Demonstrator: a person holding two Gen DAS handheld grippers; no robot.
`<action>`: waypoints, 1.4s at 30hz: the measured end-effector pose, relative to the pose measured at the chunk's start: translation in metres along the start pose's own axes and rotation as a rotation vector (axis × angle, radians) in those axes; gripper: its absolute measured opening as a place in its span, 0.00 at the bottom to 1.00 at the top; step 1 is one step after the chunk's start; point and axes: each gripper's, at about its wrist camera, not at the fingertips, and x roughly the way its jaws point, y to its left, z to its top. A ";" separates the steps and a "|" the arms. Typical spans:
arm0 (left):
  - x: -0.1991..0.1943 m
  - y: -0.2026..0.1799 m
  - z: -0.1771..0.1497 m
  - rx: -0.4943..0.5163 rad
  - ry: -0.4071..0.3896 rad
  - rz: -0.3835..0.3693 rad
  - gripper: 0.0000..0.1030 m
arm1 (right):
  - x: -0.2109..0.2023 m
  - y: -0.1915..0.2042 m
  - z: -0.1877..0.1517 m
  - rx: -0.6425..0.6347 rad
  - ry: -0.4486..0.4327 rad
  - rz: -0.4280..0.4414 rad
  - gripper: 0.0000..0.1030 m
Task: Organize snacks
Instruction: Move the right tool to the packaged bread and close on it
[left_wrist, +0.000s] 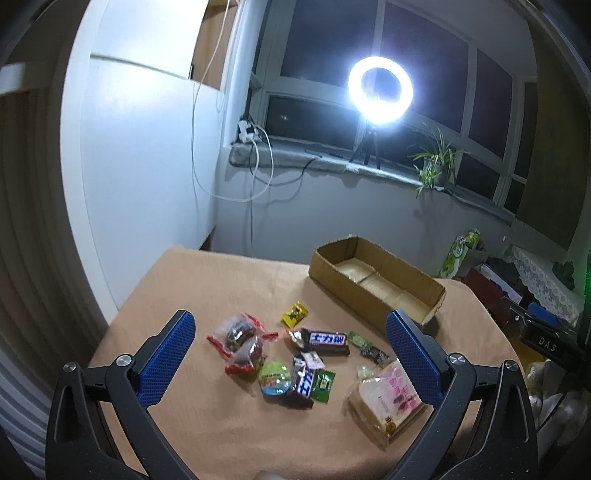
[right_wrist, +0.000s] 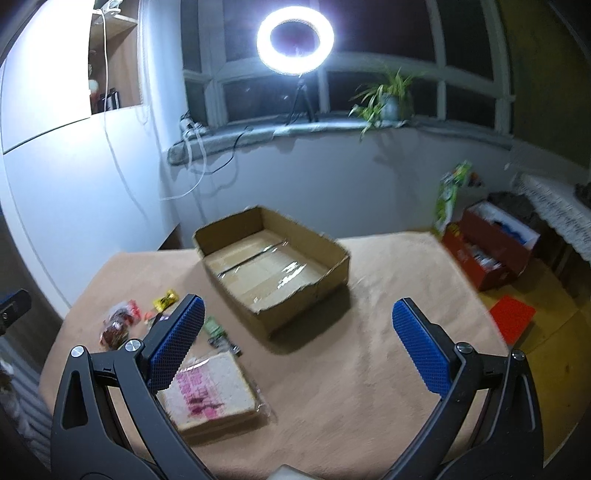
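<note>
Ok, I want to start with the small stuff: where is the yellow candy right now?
In the left wrist view the yellow candy lies on the tablecloth at the far edge of the snack pile, just beyond the horizontal chocolate bar and short of the cardboard box.

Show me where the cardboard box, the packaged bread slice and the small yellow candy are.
cardboard box (right_wrist: 236, 295), right wrist view, on its near side wall.
packaged bread slice (right_wrist: 212, 391), right wrist view, on the top face of the wrapper.
yellow candy (left_wrist: 294, 314), left wrist view, on the middle of the wrapper.
</note>
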 end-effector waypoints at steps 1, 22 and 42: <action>0.002 0.001 -0.002 -0.009 0.015 -0.015 0.99 | 0.004 -0.003 -0.002 0.004 0.018 0.027 1.00; 0.063 -0.021 -0.070 -0.168 0.402 -0.336 0.85 | 0.096 0.001 -0.052 0.050 0.465 0.456 1.00; 0.110 -0.039 -0.105 -0.202 0.573 -0.382 0.40 | 0.137 0.023 -0.075 0.005 0.601 0.532 0.67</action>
